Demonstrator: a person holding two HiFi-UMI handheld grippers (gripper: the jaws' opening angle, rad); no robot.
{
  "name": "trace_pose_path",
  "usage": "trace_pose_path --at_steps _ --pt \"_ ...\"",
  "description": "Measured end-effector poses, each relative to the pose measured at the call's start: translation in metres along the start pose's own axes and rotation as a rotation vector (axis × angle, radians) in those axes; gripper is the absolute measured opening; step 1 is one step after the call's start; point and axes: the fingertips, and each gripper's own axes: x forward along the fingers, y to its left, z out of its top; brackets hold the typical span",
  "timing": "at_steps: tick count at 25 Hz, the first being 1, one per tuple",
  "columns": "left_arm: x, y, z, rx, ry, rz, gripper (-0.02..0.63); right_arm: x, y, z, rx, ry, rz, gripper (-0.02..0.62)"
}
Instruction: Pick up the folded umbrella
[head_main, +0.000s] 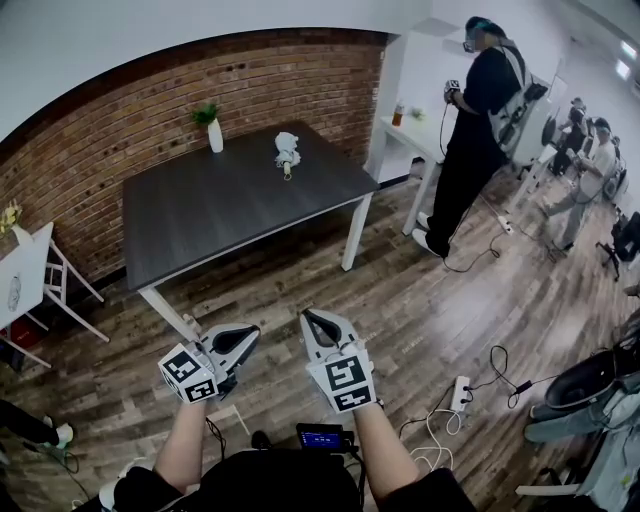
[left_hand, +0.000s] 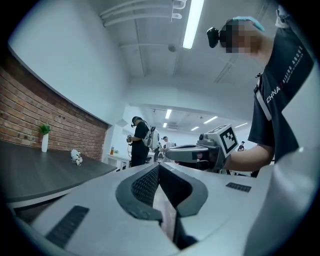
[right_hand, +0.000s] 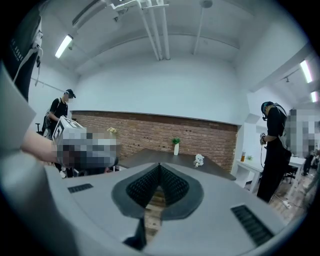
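- My left gripper (head_main: 250, 334): jaws pressed together, tips meeting, nothing btwn them. Held about level, low over the brown wooden plank floor (head_main: 420, 300).
- My right gripper (head_main: 309, 317): jaws also pressed together, nothing pinched. Tilted slightly down, just beside the left one; the two are close but apart.
- Small white folded umbrella (head_main: 287, 152) w/ a yellowish end lies on the dark grey rectangular worktop w/ white legs (head_main: 200, 220), toward its far right part. It's well apart from both grippers, nothing touching it.
- White vase w/ a green plant (head_main: 213, 128) stands upright at the worktop's far edge, left of the umbrella, near the curved red-brick wall (head_main: 110, 140).
- Person in black clothes (head_main: 478, 120) stands right of the worktop, by a white side table (head_main: 415, 135).
- White power strip w/ cables (head_main: 460, 392) lies on the floor to my right.
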Motion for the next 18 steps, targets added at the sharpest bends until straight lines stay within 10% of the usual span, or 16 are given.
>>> trace_pose_path --at_steps 18 --pt "0.02 -0.007 -0.006 -0.003 0.026 0.024 0.003 -0.005 -0.013 -0.012 0.007 0.021 0.054 0.008"
